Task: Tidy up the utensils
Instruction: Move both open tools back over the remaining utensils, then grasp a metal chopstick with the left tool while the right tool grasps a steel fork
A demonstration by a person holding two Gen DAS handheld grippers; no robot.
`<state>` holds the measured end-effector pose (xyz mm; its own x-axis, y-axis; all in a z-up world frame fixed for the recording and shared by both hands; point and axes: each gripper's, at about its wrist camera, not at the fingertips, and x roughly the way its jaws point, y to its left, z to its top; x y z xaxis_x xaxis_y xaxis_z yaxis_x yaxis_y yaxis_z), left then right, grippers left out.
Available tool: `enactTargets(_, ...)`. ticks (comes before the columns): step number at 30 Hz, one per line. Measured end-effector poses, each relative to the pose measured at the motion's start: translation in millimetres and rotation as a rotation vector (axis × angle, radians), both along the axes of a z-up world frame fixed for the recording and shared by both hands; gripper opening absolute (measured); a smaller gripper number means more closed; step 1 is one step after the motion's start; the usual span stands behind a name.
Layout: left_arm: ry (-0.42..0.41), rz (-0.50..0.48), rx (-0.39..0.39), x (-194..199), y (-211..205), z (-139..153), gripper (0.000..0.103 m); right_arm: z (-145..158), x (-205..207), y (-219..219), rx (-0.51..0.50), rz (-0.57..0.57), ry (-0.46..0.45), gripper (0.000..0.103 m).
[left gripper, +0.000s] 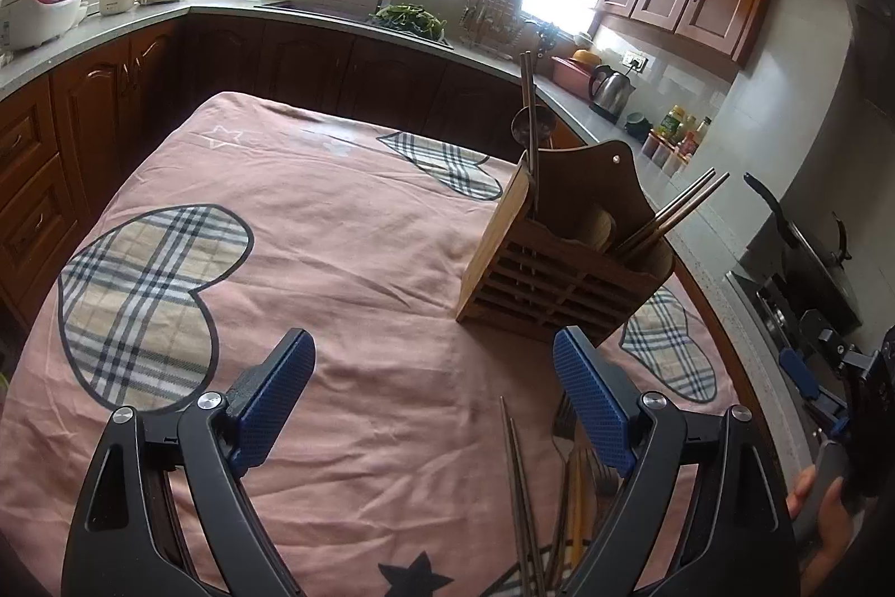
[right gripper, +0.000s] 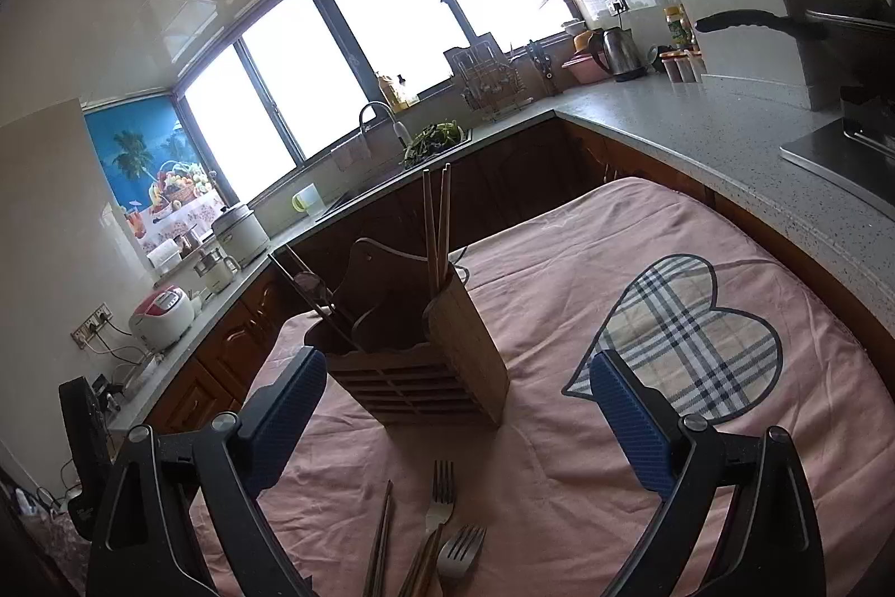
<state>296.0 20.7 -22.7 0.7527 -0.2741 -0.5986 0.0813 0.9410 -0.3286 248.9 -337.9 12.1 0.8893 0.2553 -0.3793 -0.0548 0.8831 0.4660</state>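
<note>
Both my tongs, left (left gripper: 433, 407) and right (right gripper: 458, 421), were spread wide and held nothing. The forks (right gripper: 447, 524) and chopsticks (right gripper: 380, 541) lay on the cloth (right gripper: 559, 457) near the holder (right gripper: 425, 362). I thought I should pinch one handle low, then lift slowly.

Your left wrist view looks forward and down over the surface (left gripper: 335, 261), with the holder (left gripper: 565, 255) ahead to its right. Your right wrist view sits lower and nearer, facing the holder (right gripper: 425, 367) almost straight on. Both share the holder, the loose utensils (right gripper: 442, 530) and the window (right gripper: 335, 65).
</note>
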Motion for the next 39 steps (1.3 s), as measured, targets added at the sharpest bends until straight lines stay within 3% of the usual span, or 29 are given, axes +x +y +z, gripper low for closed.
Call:
enactTargets(12,0.06,-0.013,0.024,-30,0,-26,0.089,-31,-36,18,-0.043,0.053,0.077,0.097)
enactTargets(23,0.119,-0.052,0.062,-34,-13,-44,0.089,-56,-37,36,-0.054,0.117,0.155,0.095)
enactTargets(29,0.147,-0.043,0.059,-30,-9,-53,0.089,-82,-26,48,-0.051,0.157,0.262,0.071)
enactTargets(31,0.155,-0.045,0.059,-29,-9,-55,0.089,-93,-22,55,-0.062,0.174,0.303,0.057)
enactTargets(34,0.166,-0.051,0.062,-25,-10,-59,0.089,-105,-15,68,-0.09,0.202,0.353,0.044)
enactTargets(39,0.189,-0.072,0.068,-16,-17,-65,0.089,-120,-5,82,-0.123,0.231,0.401,0.035)
